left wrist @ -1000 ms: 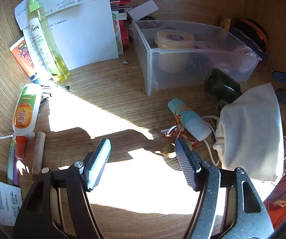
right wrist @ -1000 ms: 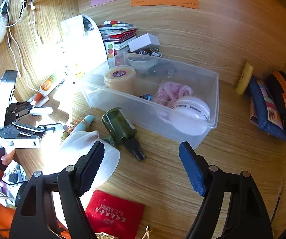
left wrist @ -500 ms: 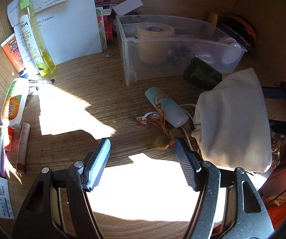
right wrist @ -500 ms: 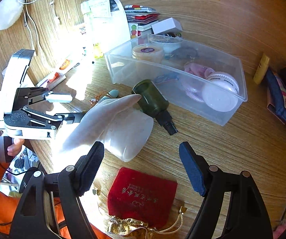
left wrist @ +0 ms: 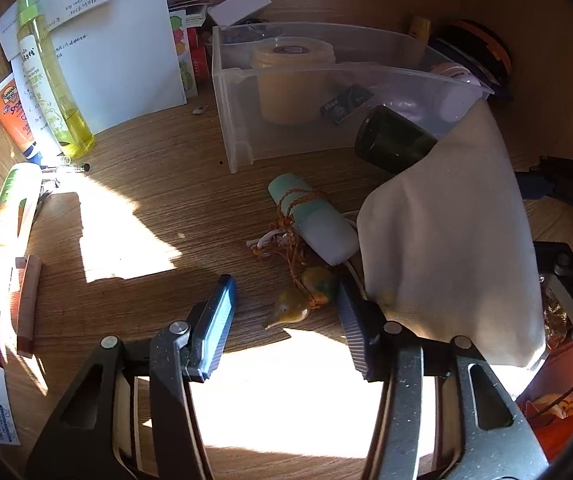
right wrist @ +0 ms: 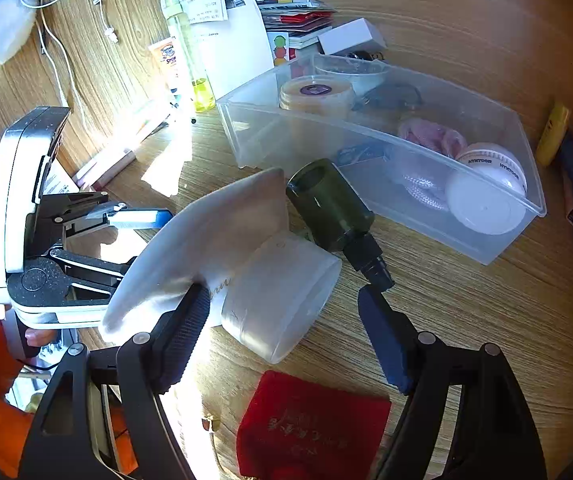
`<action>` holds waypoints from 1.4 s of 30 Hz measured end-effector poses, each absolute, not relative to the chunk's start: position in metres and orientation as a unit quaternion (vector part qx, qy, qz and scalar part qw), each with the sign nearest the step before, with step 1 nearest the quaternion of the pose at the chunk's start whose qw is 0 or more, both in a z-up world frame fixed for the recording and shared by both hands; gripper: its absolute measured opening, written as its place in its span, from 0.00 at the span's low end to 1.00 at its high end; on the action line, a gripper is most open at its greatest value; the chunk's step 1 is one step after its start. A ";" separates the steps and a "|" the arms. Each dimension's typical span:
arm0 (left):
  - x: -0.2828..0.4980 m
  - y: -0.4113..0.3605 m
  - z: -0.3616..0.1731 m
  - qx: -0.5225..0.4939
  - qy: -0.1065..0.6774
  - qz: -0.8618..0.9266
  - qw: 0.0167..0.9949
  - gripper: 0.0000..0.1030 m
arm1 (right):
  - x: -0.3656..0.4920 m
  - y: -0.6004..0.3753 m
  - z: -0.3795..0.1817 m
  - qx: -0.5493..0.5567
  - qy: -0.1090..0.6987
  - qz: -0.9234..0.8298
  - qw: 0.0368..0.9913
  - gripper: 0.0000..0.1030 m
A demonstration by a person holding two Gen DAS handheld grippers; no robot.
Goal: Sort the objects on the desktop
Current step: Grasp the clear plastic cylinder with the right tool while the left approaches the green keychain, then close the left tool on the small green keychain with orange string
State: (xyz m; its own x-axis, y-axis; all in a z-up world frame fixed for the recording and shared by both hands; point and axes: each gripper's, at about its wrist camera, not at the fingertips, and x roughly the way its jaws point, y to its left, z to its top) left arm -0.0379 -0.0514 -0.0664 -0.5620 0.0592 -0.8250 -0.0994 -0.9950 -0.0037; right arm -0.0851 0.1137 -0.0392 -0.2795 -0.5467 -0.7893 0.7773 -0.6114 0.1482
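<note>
Left gripper [left wrist: 286,312], jaws spread wide, low over the wooden desk [left wrist: 146,200] with a small gourd charm [left wrist: 300,300] between its fingers, untouched. Right gripper [right wrist: 282,320] likewise released, hovering at a white cloth pouch [right wrist: 214,236] lying on the desk. Dark green bottle [right wrist: 332,212] on its side, touching the pouch, just beside a clear plastic bin [right wrist: 386,168]. Red velvet pouch [right wrist: 310,428] nearest the right gripper.

- Tabletop [right wrist: 466,300]: light wood grain.
- Bin [right wrist: 426,216]: clear, frosted plastic.
- Bottle [right wrist: 330,208]: dark green, black neck.
- Pouch [right wrist: 310,428]: red, faint gold lettering.
- Cloth bag [left wrist: 446,248]: plain off-white.
- Tube [left wrist: 314,216]: mint green cap, pale body, orange cord.
- Tall bottle [left wrist: 58,100]: yellow-green.
</note>
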 end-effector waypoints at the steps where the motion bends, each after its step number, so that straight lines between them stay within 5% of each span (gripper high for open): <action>1: -0.037 -0.052 -0.066 -0.463 0.023 0.885 0.043 0.41 | -0.086 0.113 -0.040 0.433 0.134 -0.787 0.419 0.57; 4: -0.036 -0.055 -0.066 -0.460 0.021 0.887 0.040 0.28 | -0.089 0.115 -0.044 0.442 0.124 -0.785 0.415 0.43; 9: -0.033 -0.064 -0.065 -0.458 0.014 0.888 0.031 0.27 | -0.090 0.127 -0.038 0.431 0.119 -0.806 0.388 0.27; 42: -0.052 -0.039 0.022 -0.361 -0.017 0.929 0.084 0.27 | -0.102 0.172 0.033 0.347 0.066 -0.863 0.360 0.26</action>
State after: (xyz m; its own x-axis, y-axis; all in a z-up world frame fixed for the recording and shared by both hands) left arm -0.0525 -0.0387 0.0219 -0.7257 0.1682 -0.6671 -0.1431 -0.9853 -0.0927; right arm -0.1016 0.1722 0.0329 -0.5000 -0.5759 -0.6468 0.6681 -0.7317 0.1350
